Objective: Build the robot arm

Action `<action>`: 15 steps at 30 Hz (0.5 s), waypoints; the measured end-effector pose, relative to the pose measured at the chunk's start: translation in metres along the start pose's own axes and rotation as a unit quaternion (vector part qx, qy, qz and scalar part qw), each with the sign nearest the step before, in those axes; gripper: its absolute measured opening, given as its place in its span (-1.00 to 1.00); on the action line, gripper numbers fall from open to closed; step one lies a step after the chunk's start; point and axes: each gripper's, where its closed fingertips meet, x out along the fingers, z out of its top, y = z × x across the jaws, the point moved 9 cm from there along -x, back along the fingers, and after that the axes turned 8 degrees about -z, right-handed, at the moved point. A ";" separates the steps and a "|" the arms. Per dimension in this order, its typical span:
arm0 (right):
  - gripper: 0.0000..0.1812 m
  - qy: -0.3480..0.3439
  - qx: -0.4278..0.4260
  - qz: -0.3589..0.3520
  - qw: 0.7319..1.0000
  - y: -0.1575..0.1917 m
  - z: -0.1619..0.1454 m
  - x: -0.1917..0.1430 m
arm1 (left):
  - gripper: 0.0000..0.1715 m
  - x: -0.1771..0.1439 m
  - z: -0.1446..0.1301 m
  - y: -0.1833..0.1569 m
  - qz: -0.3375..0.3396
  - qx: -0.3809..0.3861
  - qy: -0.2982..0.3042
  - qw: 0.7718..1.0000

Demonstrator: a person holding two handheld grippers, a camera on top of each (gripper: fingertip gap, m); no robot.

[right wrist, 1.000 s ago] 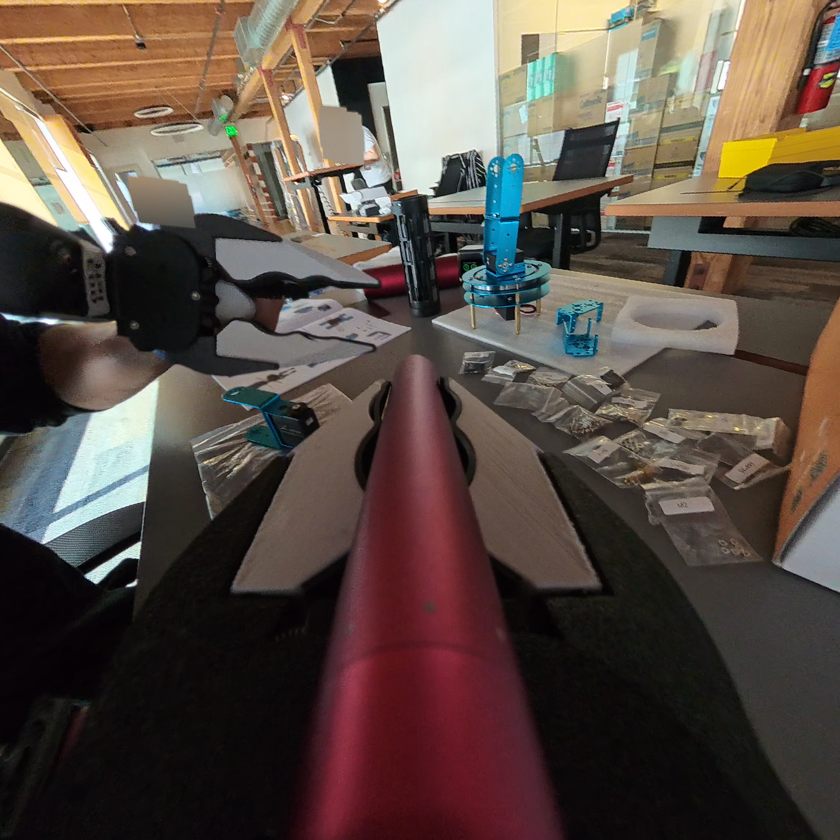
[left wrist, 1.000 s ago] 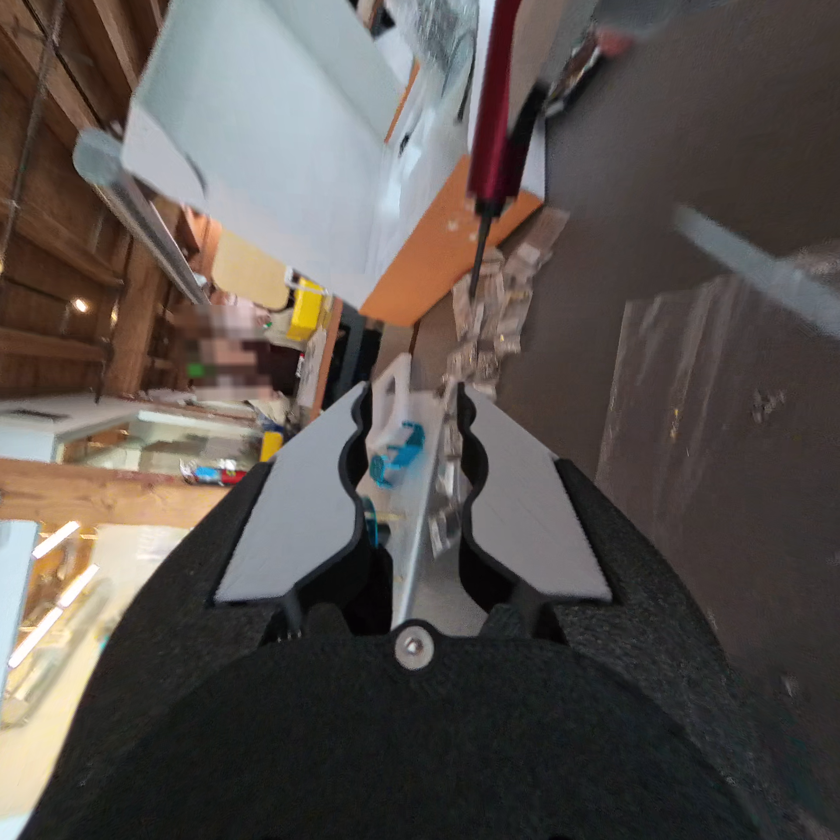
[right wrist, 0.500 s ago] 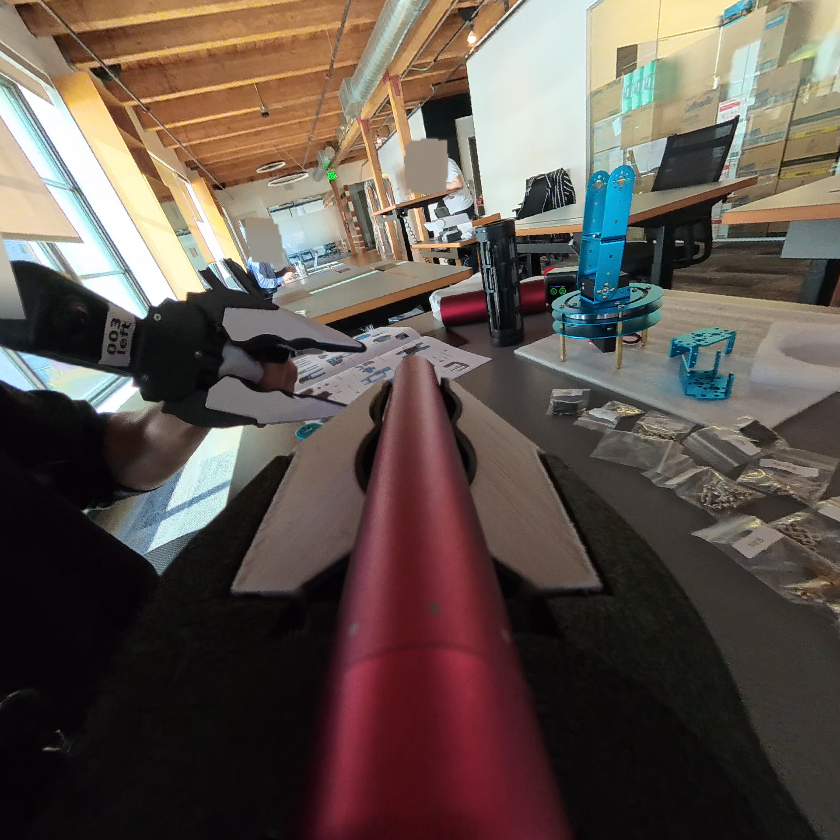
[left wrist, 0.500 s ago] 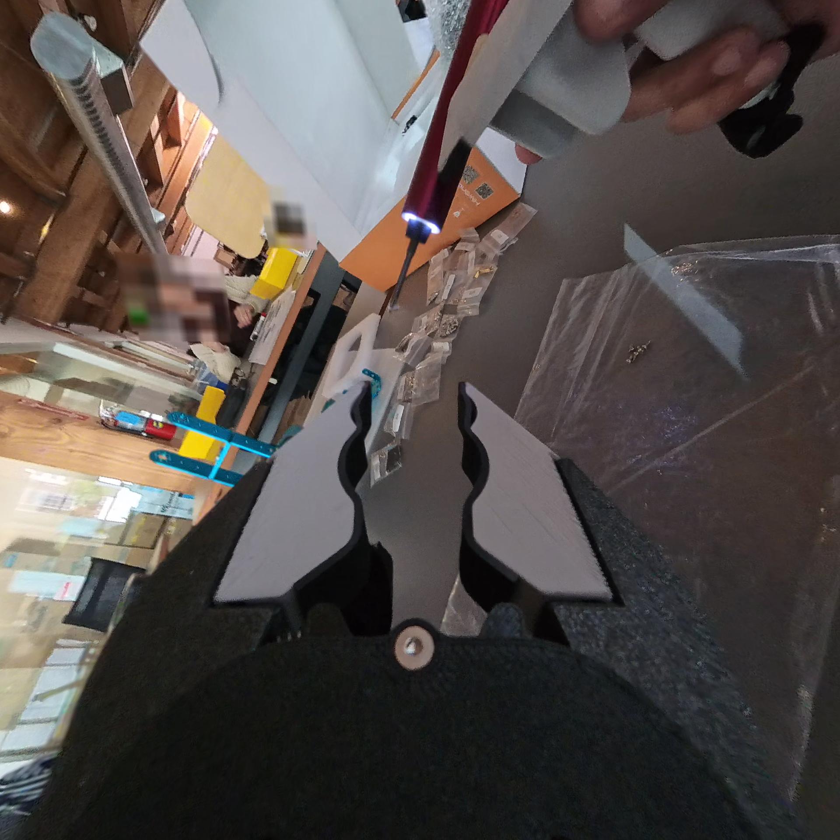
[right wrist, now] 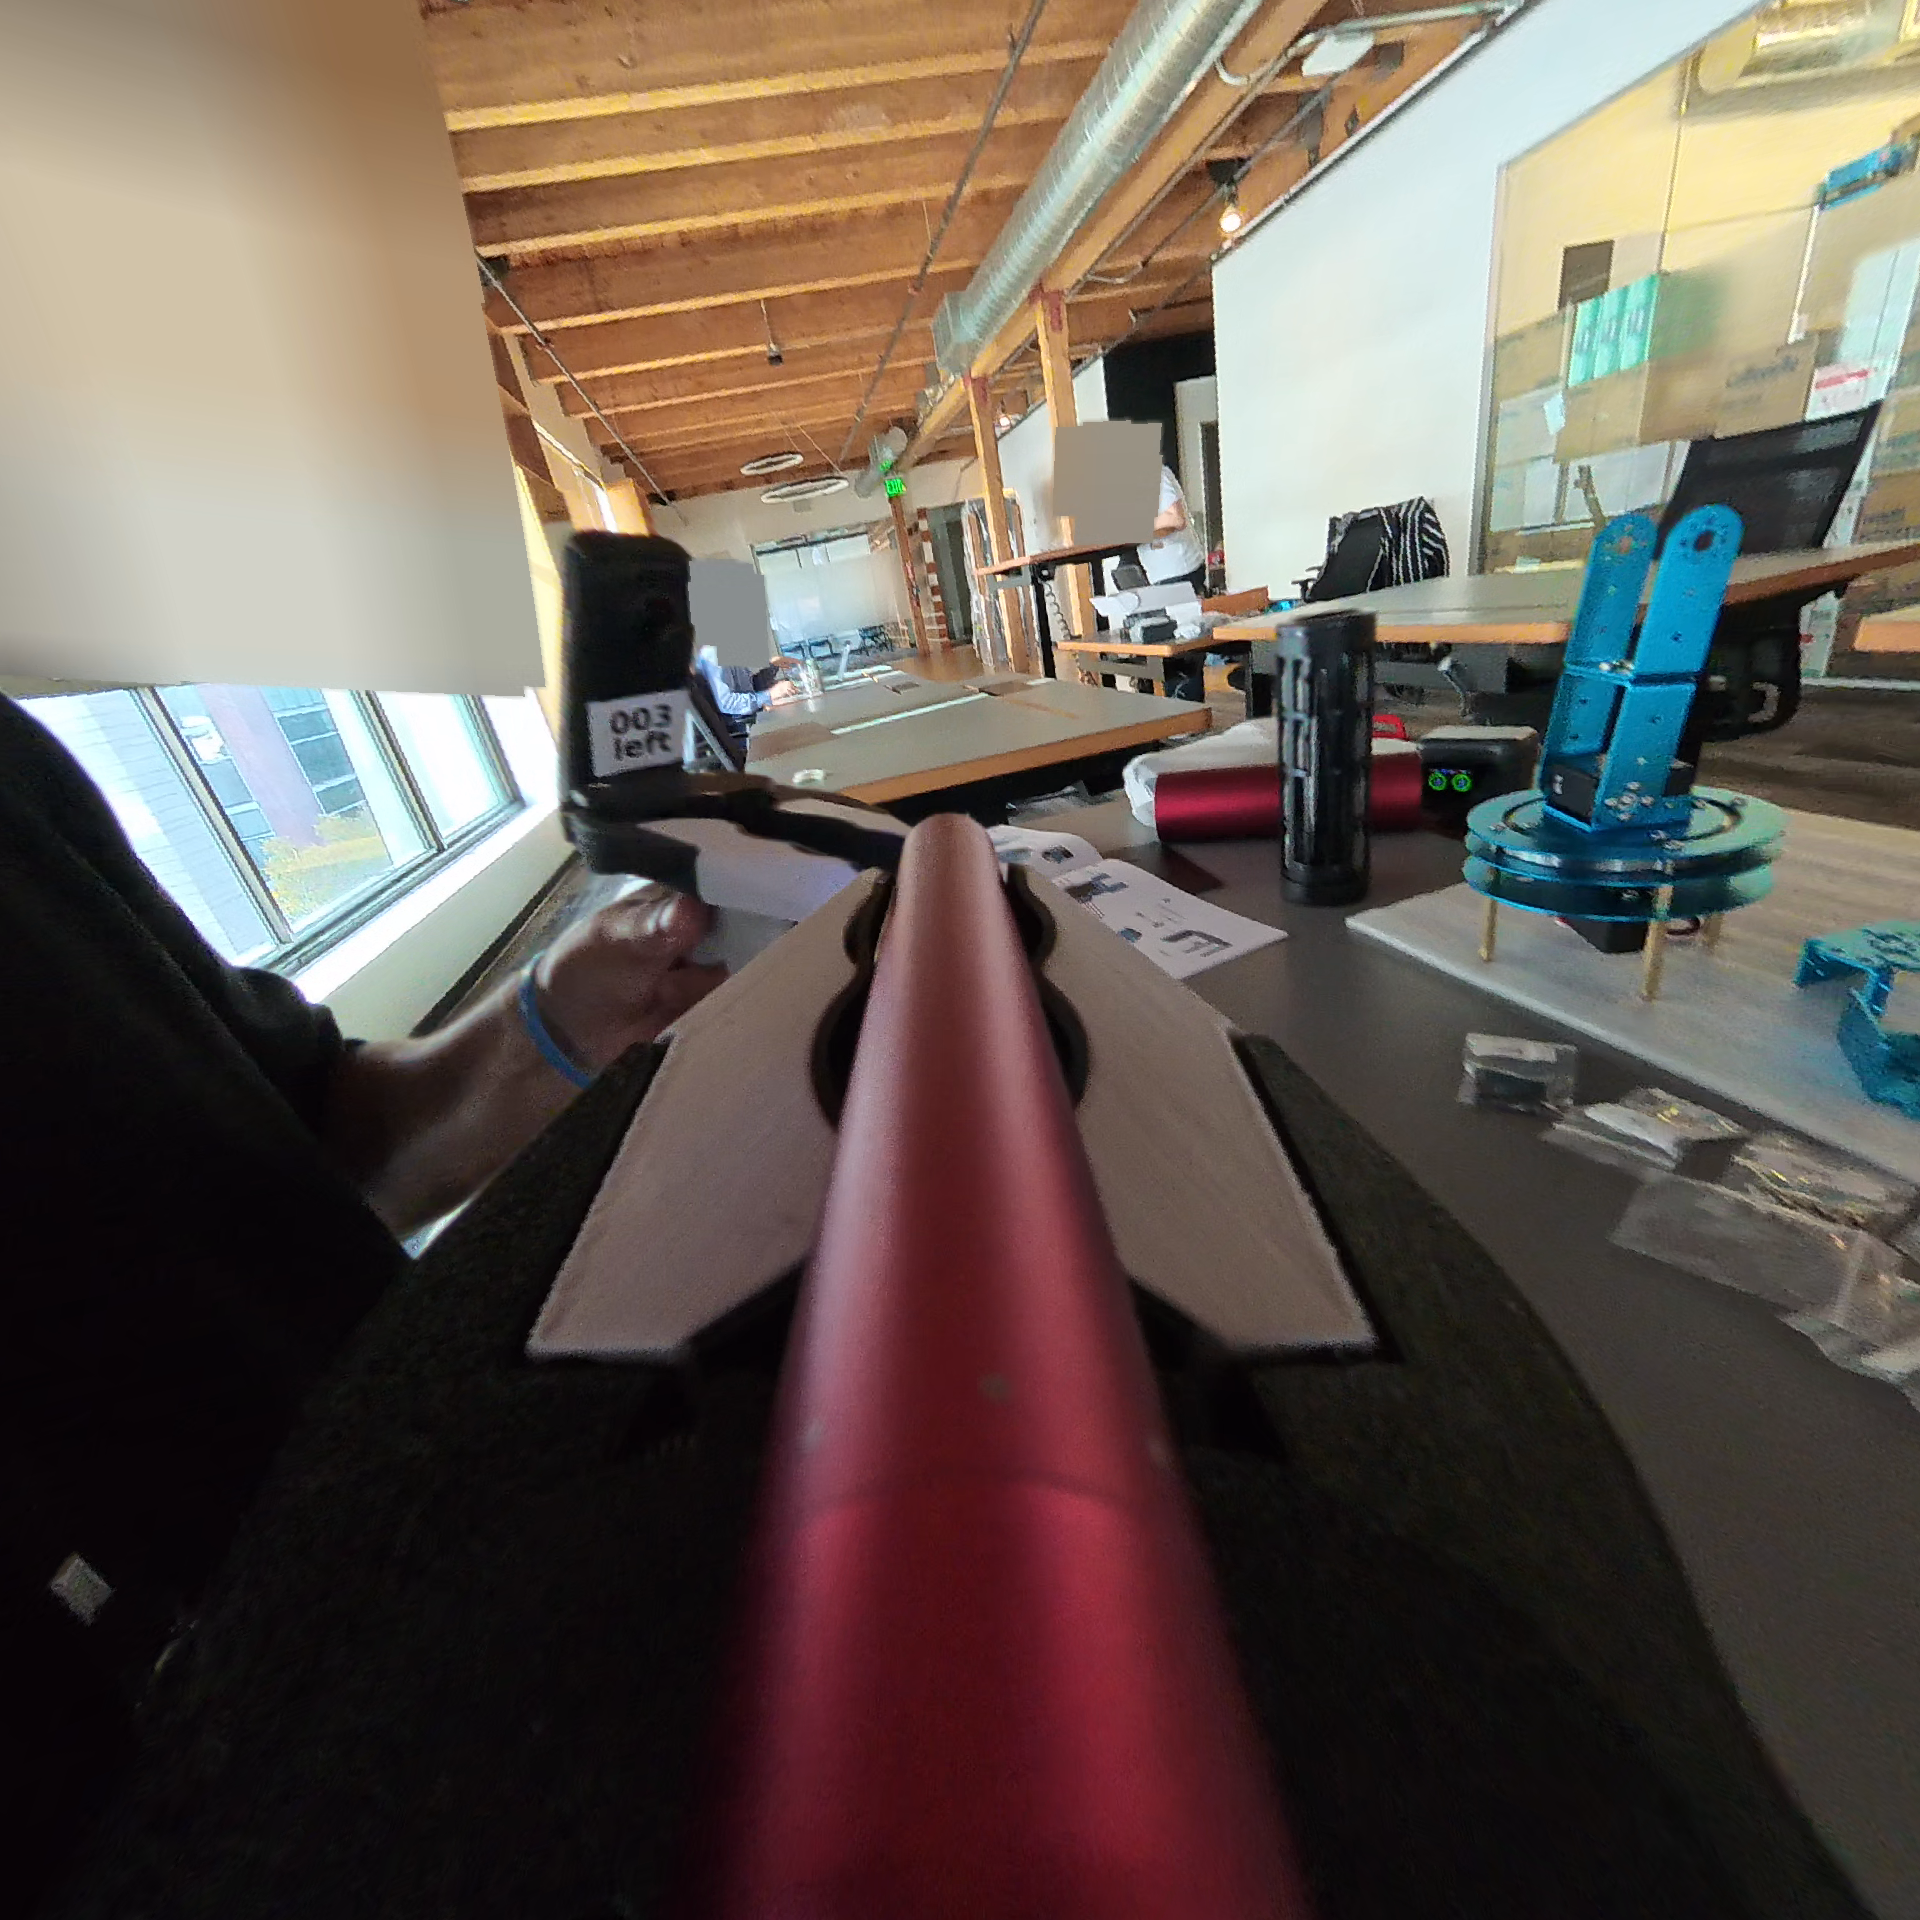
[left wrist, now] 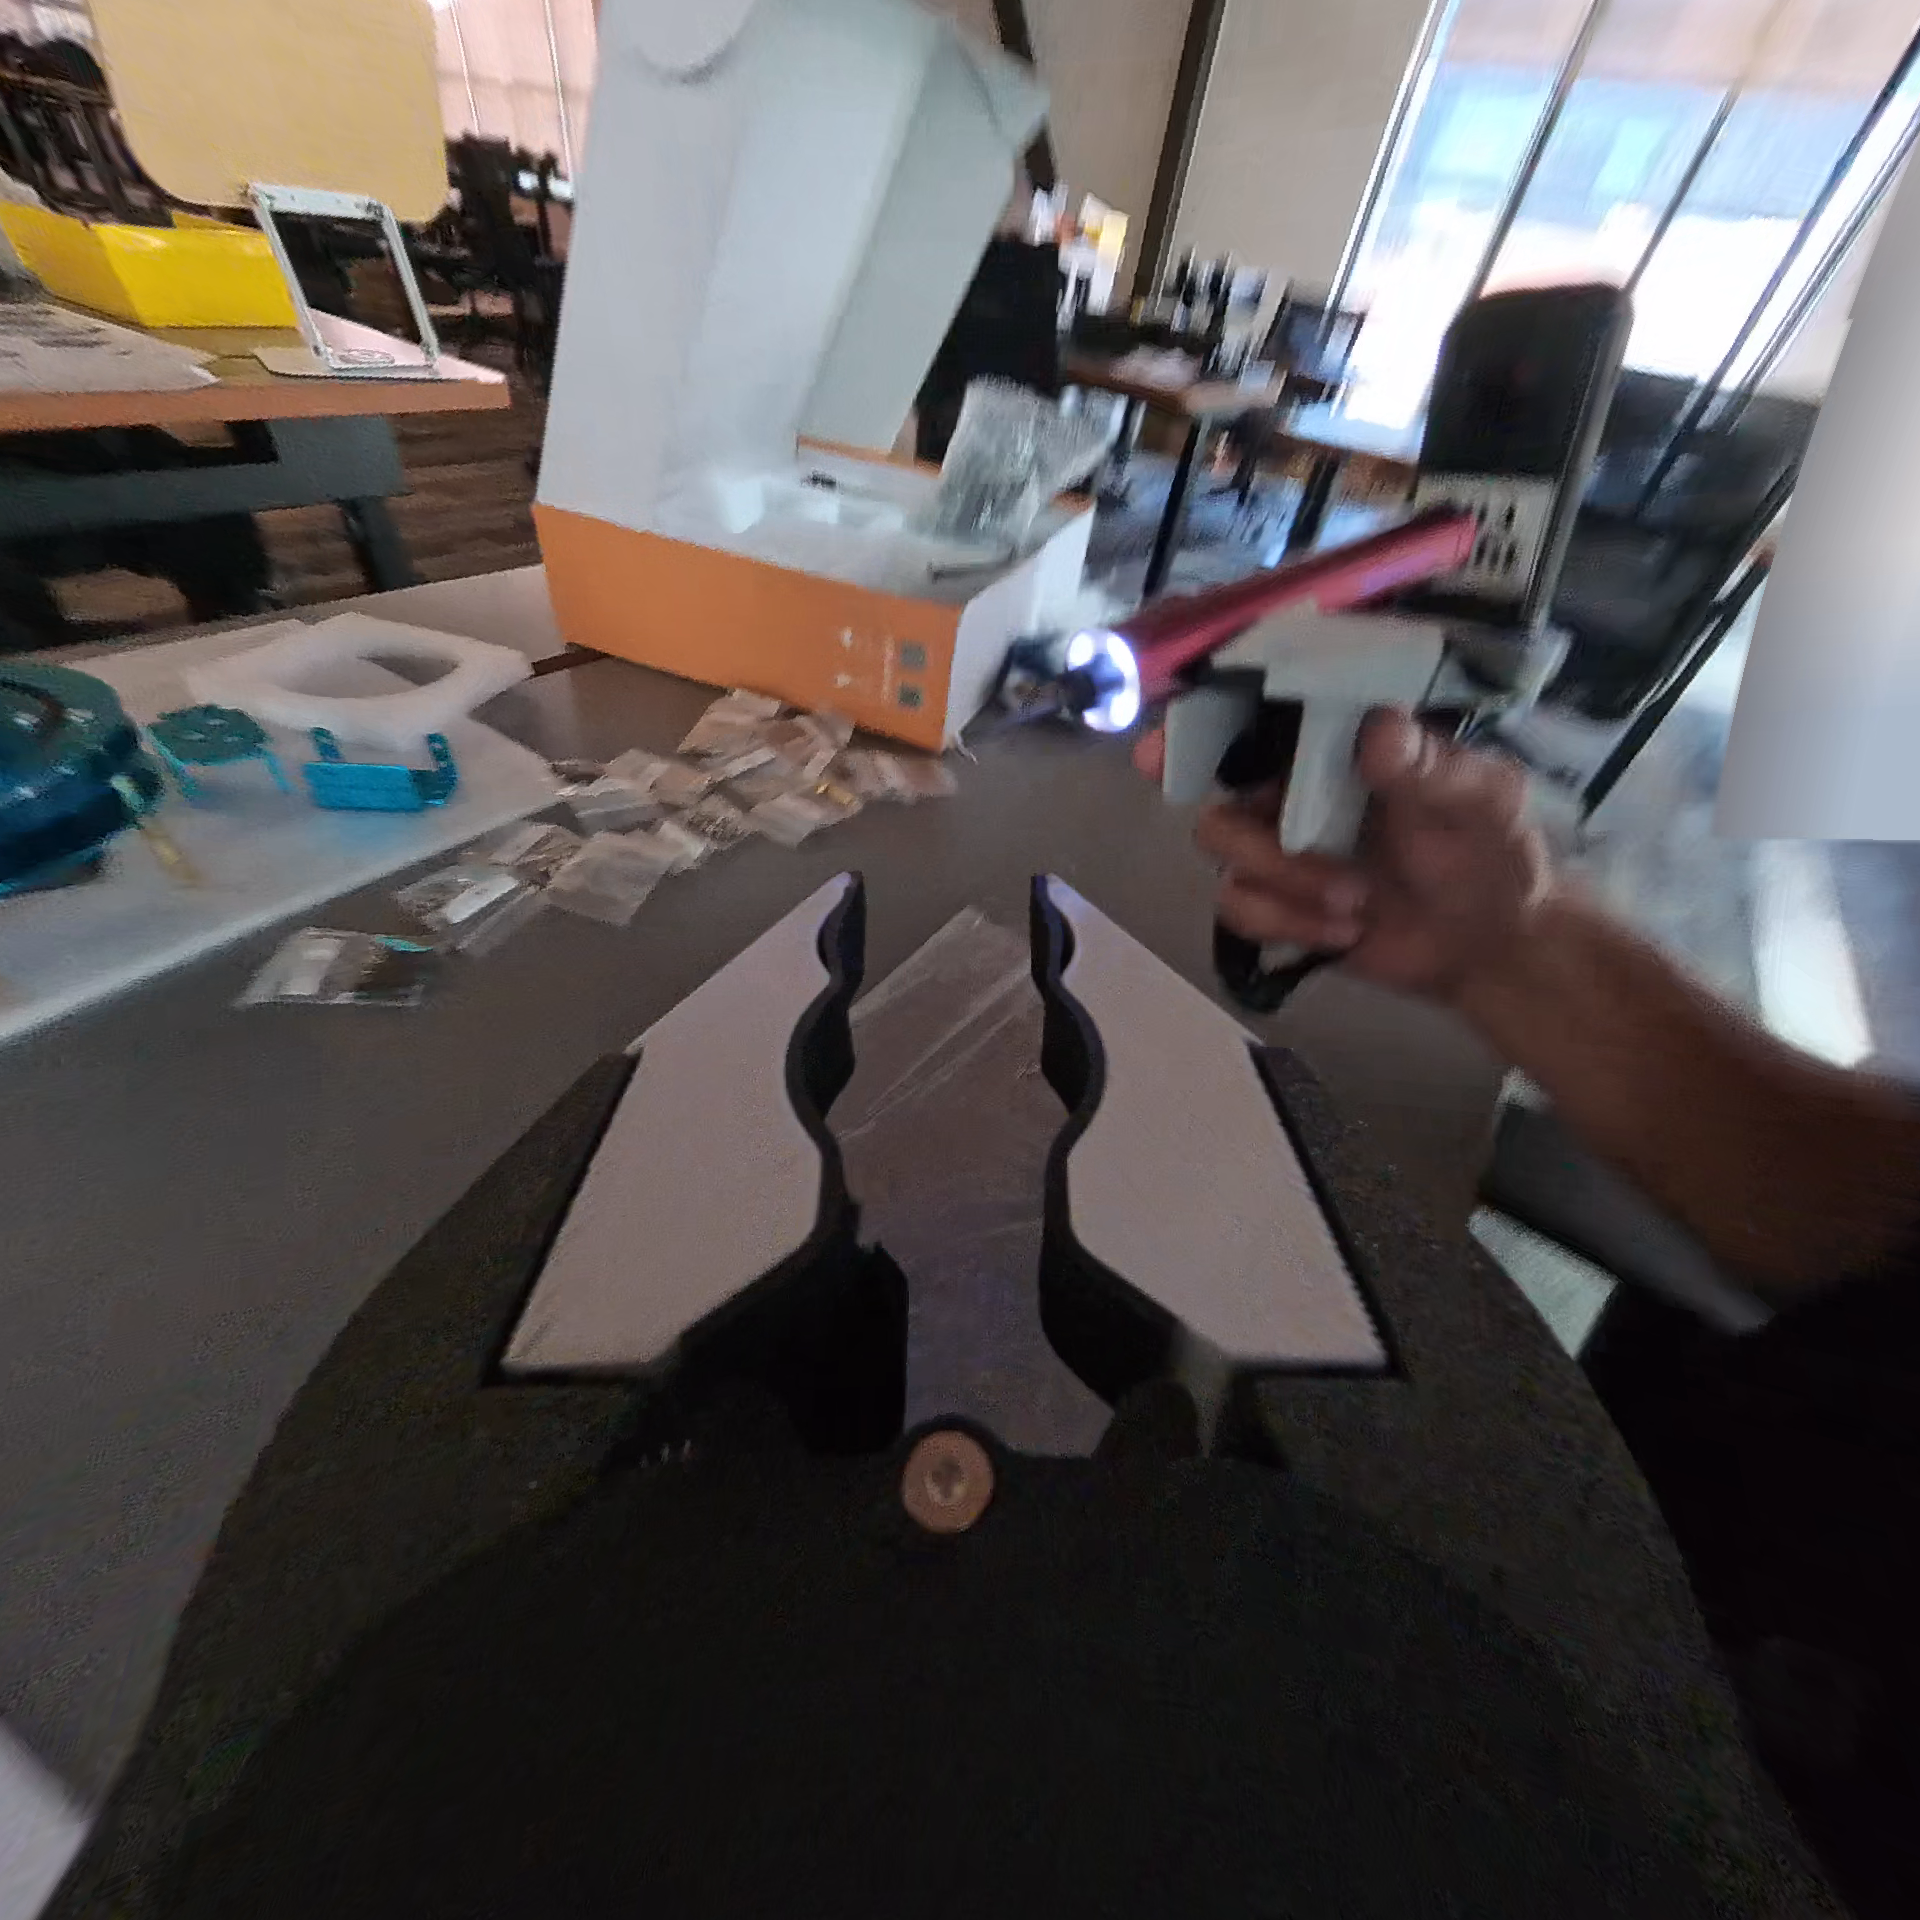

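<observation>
Since the earlier frames, the left gripper (left wrist: 945, 894) has been swung round from a steep tilt to a level view across the dark table (left wrist: 260, 1164), and the small part once seen between its fingers is gone. Its fingers are held apart and empty above a clear plastic bag (left wrist: 956, 1029).

The right gripper (right wrist: 940, 883) is clamped on a red electric screwdriver (right wrist: 966, 1299), which runs forward along the fingers. In the left wrist view the tool (left wrist: 1288, 608) is seen raised in the air, its tip light glowing, near an open orange and white box (left wrist: 769, 634).

Small clear packets of hardware (left wrist: 717, 790) are scattered between the box and a white foam sheet (left wrist: 343, 665) carrying blue metal brackets (left wrist: 379, 774). A blue bracket assembly on a round base (right wrist: 1626, 821) stands farther off.

Risks are judged as follows: the smooth round tool could slip or roll in the grip, and its tip could snag a packet or the bag.

White tags are seen on the left gripper (right wrist: 639, 732) and printed marks on the box; their wording is not given here.
</observation>
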 end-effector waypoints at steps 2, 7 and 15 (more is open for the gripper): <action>-0.76 -0.007 0.002 0.006 1.000 0.006 -0.001 0.003 | -0.68 -0.002 0.002 0.002 -0.025 -0.039 -0.043 0.998; -0.77 -0.011 0.006 0.012 1.000 0.009 -0.003 0.008 | -0.77 -0.006 0.007 0.000 -0.043 -0.049 -0.082 0.994; -0.77 -0.005 0.010 0.020 1.000 0.011 -0.004 0.012 | -0.99 -0.010 0.004 0.002 -0.030 -0.038 -0.093 0.994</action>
